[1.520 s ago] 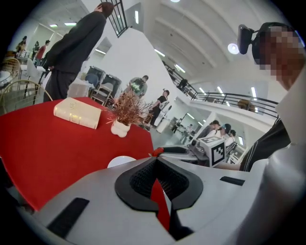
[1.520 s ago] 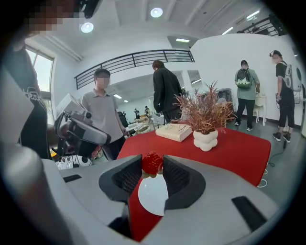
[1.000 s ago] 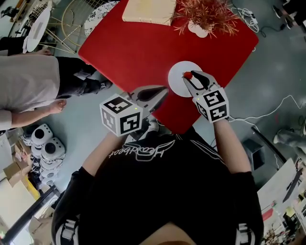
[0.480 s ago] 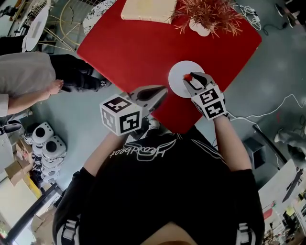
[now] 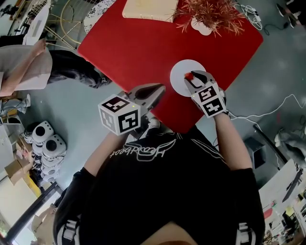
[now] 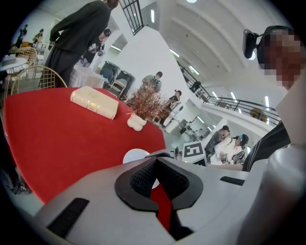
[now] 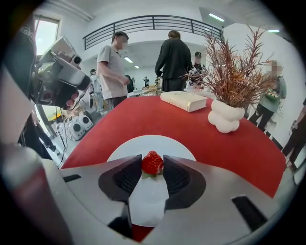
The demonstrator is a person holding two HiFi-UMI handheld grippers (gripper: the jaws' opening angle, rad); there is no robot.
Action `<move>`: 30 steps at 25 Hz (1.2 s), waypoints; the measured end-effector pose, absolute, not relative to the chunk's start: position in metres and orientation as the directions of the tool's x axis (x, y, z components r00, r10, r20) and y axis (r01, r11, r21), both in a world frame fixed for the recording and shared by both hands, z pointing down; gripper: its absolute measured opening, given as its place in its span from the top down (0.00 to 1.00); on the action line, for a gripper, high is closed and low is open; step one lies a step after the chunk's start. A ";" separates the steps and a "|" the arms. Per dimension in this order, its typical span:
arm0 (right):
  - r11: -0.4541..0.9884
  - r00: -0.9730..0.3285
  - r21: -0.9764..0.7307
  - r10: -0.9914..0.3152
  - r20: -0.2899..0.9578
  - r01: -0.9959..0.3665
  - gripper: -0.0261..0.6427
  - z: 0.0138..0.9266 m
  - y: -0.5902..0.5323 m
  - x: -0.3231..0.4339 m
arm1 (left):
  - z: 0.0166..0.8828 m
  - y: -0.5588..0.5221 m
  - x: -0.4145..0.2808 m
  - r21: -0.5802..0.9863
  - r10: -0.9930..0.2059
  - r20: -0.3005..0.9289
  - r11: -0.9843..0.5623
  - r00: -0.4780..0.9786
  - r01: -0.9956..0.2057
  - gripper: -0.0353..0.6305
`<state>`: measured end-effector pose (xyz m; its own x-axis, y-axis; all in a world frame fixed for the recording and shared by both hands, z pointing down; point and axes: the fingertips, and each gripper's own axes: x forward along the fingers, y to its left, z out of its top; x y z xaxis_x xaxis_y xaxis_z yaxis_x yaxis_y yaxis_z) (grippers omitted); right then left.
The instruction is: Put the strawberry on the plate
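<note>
Counter (image 5: 138,52) mostly bare: wide room from plate (image 5: 179,72) toward 10 o'clock. Plant vase (image 5: 202,28) stands far at 12 to 1 o'clock. Book (image 5: 146,9) at far 11 o'clock edge. Left hand-held gripper (image 5: 161,88) near plate at 8 o'clock.

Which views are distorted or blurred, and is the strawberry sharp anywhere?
Head view: mild bending at the edges, strawberry small but clear against the plate. Right gripper view: strong fisheye, dark corners, strawberry sharp between the jaws. Left gripper view: same fisheye, near jaws soft.
</note>
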<state>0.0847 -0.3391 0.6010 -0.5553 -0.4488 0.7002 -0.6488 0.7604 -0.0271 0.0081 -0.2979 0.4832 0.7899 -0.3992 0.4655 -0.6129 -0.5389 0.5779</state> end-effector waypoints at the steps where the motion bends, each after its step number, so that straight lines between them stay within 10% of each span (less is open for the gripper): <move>1: 0.758 -0.552 -0.028 -0.448 0.703 -0.652 0.77 0.601 -0.339 0.085 | 0.482 -0.298 0.007 0.577 -0.402 0.464 -0.538 0.789 -0.614 0.94; 30: 0.628 -0.528 -0.033 -0.623 0.577 -0.778 0.67 0.522 -0.309 0.094 | 0.448 -0.272 -0.020 0.541 -0.393 0.407 -0.624 0.825 -0.564 0.94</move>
<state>0.0937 -0.3087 0.5222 -0.5275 -0.6231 0.5774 -0.7776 0.6280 -0.0327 -0.0197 -0.2721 0.4475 0.8248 -0.3929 0.4066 -0.5638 -0.6244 0.5405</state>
